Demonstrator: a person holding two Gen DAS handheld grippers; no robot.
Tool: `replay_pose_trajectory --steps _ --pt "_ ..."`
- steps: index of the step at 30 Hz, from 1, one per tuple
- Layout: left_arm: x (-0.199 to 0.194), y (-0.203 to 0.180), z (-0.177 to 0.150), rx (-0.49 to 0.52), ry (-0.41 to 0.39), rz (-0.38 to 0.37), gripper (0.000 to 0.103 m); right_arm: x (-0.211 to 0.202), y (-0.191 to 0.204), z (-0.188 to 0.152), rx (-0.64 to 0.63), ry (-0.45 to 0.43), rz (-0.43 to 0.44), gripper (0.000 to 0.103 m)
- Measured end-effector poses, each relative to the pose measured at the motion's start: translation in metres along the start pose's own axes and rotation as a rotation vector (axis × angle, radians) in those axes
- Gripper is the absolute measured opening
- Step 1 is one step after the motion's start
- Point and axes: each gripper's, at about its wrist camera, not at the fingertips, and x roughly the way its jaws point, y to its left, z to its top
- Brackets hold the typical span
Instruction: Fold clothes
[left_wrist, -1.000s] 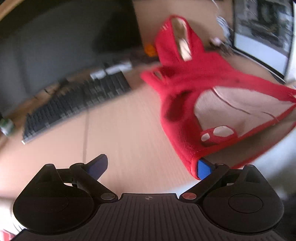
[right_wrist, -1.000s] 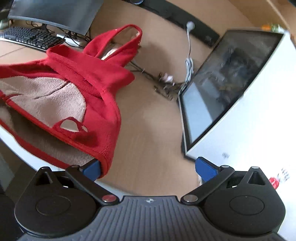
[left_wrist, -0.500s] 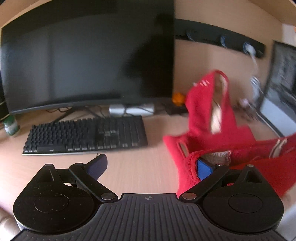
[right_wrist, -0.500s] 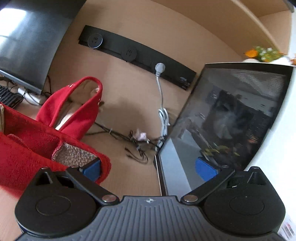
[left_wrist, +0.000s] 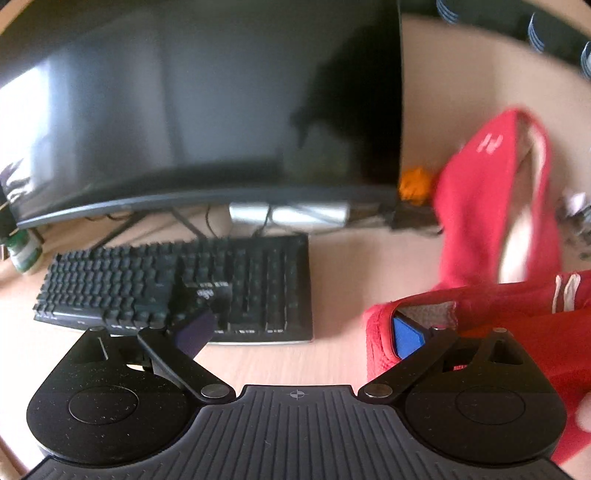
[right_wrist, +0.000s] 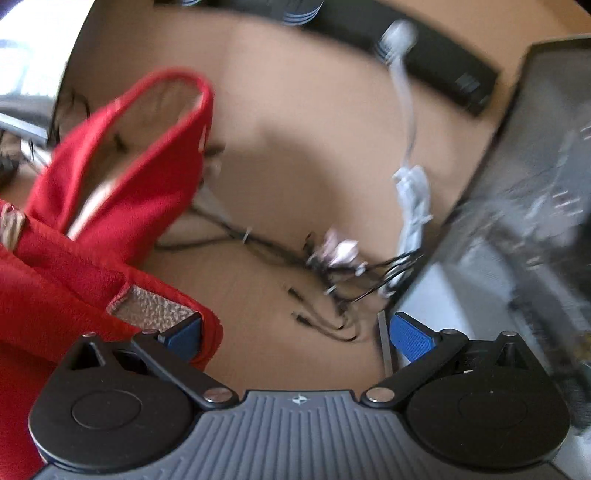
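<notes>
Pale wood is running under everything as the surface (left_wrist: 332, 258), and both tools are working at its near edge. Nearest in the left wrist view, the left gripper (left_wrist: 299, 332) is standing with its jaws wide apart, the right-hand one tucked inside a fold of the red garment (left_wrist: 517, 321); nothing is pinched between them. The right gripper (right_wrist: 295, 332) is likewise spread open, its left-hand jaw slipped under the red hem where beige lining is showing.

A second ago that garment was lying spread flat with its beige inside facing up; now its near edge is being carried up and over on the two hooked jaws, so red outer cloth is covering most of the lining. I judge a fold toward the far side is under way, and not yet laid down.

Farther back, the hood is standing up in a loop. Beyond it, a keyboard (left_wrist: 177, 288) and a dark monitor (left_wrist: 203, 110) are sitting toward the far edge, with tangled cables (right_wrist: 325, 266) near a second screen (right_wrist: 535, 184).
</notes>
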Motion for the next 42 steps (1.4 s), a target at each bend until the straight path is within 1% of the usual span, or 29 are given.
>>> replay_pose_trajectory --steps 5,8,10,12,17,20,23,24,26,28,31,33,35,37,38,41,42 --pt "0.039 -0.008 -0.007 0.001 0.095 0.048 0.101 0.033 0.01 -0.011 0.009 0.04 0.053 0.103" --pt "0.05 -0.009 -0.012 0.015 0.116 0.057 0.102 0.043 0.008 -0.016 0.069 0.067 0.086 0.103" --pt "0.055 -0.01 -0.013 0.026 0.124 0.057 0.103 0.046 0.008 -0.018 0.101 0.085 0.093 0.103" --pt "0.058 -0.01 -0.013 0.032 0.13 0.042 0.103 0.042 0.011 -0.017 0.091 0.089 0.071 0.103" --pt "0.055 -0.004 -0.012 0.053 0.114 0.0 0.103 0.016 0.024 -0.008 -0.028 0.08 -0.028 0.103" --pt "0.049 0.001 -0.011 0.073 0.098 -0.026 0.103 -0.002 0.024 -0.006 -0.089 0.022 -0.088 0.103" --pt "0.044 0.006 -0.011 0.093 0.081 -0.052 0.103 -0.027 0.017 0.003 -0.072 -0.033 -0.109 0.103" --pt "0.035 0.007 -0.01 0.098 0.067 -0.053 0.103 -0.032 0.015 0.006 -0.077 -0.038 -0.111 0.103" --pt "0.02 0.008 -0.008 0.117 0.044 -0.063 0.103 -0.031 0.015 0.007 -0.087 -0.021 -0.107 0.103" --pt "0.015 0.009 -0.007 0.134 0.046 -0.077 0.103 -0.021 0.018 0.003 -0.086 0.019 -0.098 0.103" --pt "0.028 0.009 -0.012 0.129 0.083 -0.086 0.103 0.001 0.025 -0.003 -0.077 0.077 -0.095 0.103" --pt "0.038 0.007 -0.015 0.118 0.102 -0.087 0.103 0.007 0.028 -0.002 -0.066 0.09 -0.104 0.103" --pt "0.042 0.007 -0.012 0.092 0.111 -0.093 0.103 0.005 0.028 0.001 -0.067 0.085 -0.108 0.103" --pt "0.034 0.011 -0.006 0.061 0.087 -0.13 0.102 -0.001 0.025 0.004 -0.071 0.079 -0.101 0.103" --pt "0.028 0.017 -0.002 0.039 0.067 -0.17 0.102 -0.004 0.023 0.005 -0.068 0.076 -0.096 0.103" --pt "0.002 0.041 0.007 -0.077 -0.001 -0.327 0.102 -0.015 0.012 0.007 -0.022 0.082 -0.073 0.103" --pt "-0.007 0.049 0.009 -0.115 -0.024 -0.366 0.102 -0.02 0.009 0.008 0.0 0.077 -0.058 0.103"
